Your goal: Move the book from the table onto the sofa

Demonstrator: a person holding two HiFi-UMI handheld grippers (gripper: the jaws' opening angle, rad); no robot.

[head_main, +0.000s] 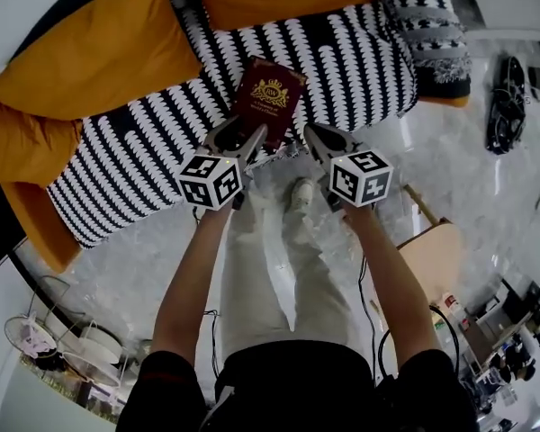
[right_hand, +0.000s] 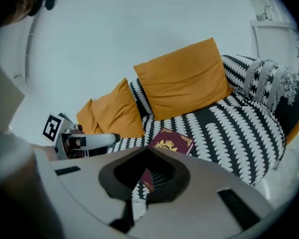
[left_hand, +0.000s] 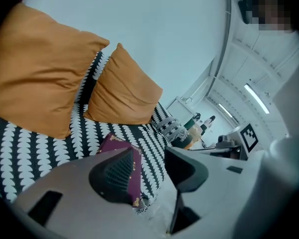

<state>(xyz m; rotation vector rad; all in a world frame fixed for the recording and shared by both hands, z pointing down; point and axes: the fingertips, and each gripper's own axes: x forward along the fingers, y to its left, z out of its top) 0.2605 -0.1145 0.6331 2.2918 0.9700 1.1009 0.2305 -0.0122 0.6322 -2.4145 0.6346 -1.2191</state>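
Book (head_main: 268, 97): maroon cover w/ gold crest, lying flat on sofa (head_main: 351, 61) seat, close to front edge, crest side up. Seat cover is b/w leaf pattern. Book is clear of the orange cushions (head_main: 90, 52), which lean against the sofa back, well behind it.

Left gripper (head_main: 248, 139): held just in front of sofa edge, pointing toward the seat & angled down. Own view: jaws stand apart w/ a plain gap, nothing btw them, pads pressing on nothing. Book (left_hand: 112, 143) shows behind the left-hand jaw, resting on the seat. In head view the tip overlaps the book's near corner; contact can't be judged there.

Right gripper (head_main: 313, 136): beside the left one, off the book's right near corner, not over it. Own view (right_hand: 145, 151): jaws closed together, empty. Book (right_hand: 170, 142) seen past the tips, on the seat.

Each gripper's marker cube is visible in the other's view.

Person stands facing the sofa, both forearms out, pale trousers, one shoe (head_main: 299, 193) on pale marbled floor (head_main: 450, 151) near the sofa front.
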